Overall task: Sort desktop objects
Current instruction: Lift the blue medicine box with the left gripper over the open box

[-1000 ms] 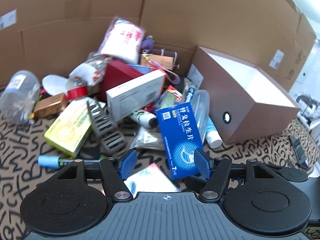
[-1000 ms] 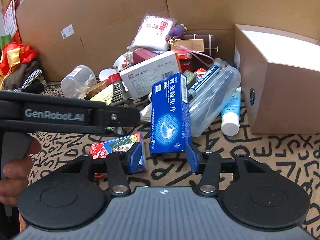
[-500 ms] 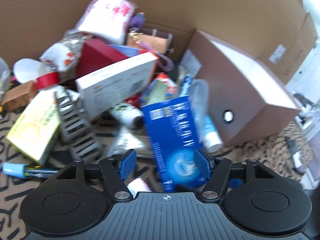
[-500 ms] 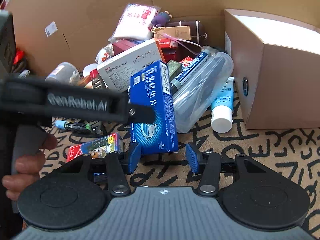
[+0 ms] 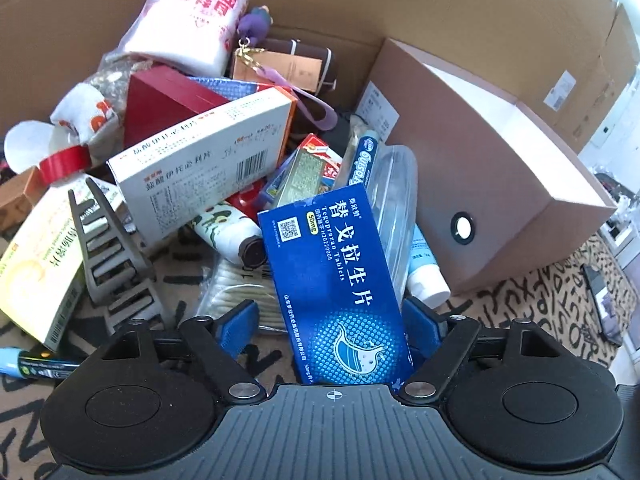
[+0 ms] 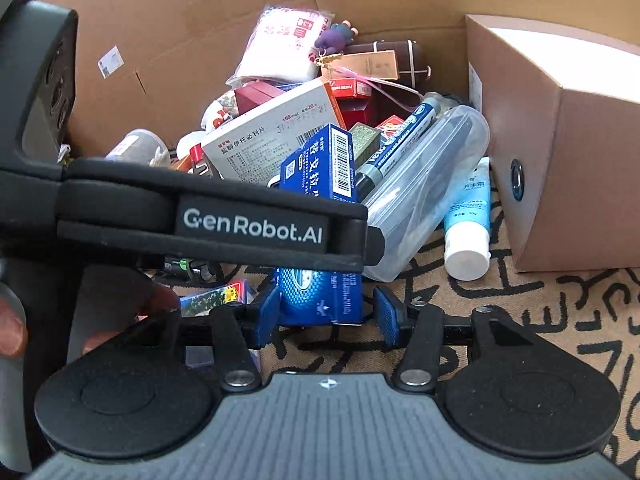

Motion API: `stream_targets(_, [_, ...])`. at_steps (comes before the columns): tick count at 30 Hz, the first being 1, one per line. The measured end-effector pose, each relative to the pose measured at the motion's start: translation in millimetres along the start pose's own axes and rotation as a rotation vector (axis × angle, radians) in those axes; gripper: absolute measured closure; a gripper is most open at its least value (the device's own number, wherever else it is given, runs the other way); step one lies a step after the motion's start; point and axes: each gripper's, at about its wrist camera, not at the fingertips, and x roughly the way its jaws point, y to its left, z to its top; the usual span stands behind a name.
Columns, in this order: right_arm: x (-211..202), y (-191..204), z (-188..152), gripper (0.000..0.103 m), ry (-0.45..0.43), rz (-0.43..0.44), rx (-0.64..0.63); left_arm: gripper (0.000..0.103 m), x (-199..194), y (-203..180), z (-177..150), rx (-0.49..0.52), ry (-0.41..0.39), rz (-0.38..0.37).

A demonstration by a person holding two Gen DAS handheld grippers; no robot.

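Blue box point(image 5: 340, 292) light, thin cardboard, crushable; my left tool point(image 5: 332, 322) spread around it, right tool point(image 6: 326, 314) also spread; I would pinch long sides gently.

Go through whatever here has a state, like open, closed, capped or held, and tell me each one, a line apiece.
Left gripper: open, fingers either side of the blue medicine box, not closed on it.
Right gripper: open, holding nothing.
Blue medicine box: closed, lying tilted on the pile.
White medicine box: closed, propped at a slant.
Blue tube: capped, lying down.
Marker: capped, resting on the clear case.
Brown box: open at the top.
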Motion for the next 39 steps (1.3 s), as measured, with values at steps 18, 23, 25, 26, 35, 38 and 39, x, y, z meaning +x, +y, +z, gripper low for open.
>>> stream_targets(18, [-56.3,18.7,-5.2,0.064,-0.103,0.018,-0.063,0.040,-59.1,-24.1,-8.0,0.026,-0.104,-0.086])
stream_targets(23, [-85.3,12.1,9.4,0.065,-0.194,-0.011,-0.101,0.040,-76.4,-51.3,11.4,0.086,-0.182,-0.112])
stream_targets(25, [-97.1,7.2,17.8,0.065,-0.235,-0.036,-0.117,0.040,-78.6,-64.9,22.1,0.112,-0.215,-0.131])
stream_targets(26, [-102.6,4.3,22.2,0.065,-0.256,-0.051,-0.125,0.040,-76.5,-71.4,28.1,0.122,-0.225,-0.140])
stream_targets(35, [-123.3,-35.2,55.6,0.073,-0.367,-0.158,-0.146,0.040,-48.2,-126.3,76.8,0.192,-0.272,-0.220])
stream_targets(38, [-114.1,-59.1,63.7,0.081,-0.352,-0.189,-0.106,0.046,-27.1,-135.6,86.7,0.200,-0.242,-0.250])
stream_targets(39, [-110.2,-67.0,66.3,0.081,-0.344,-0.185,-0.091,0.046,-19.1,-138.3,89.1,0.202,-0.231,-0.253])
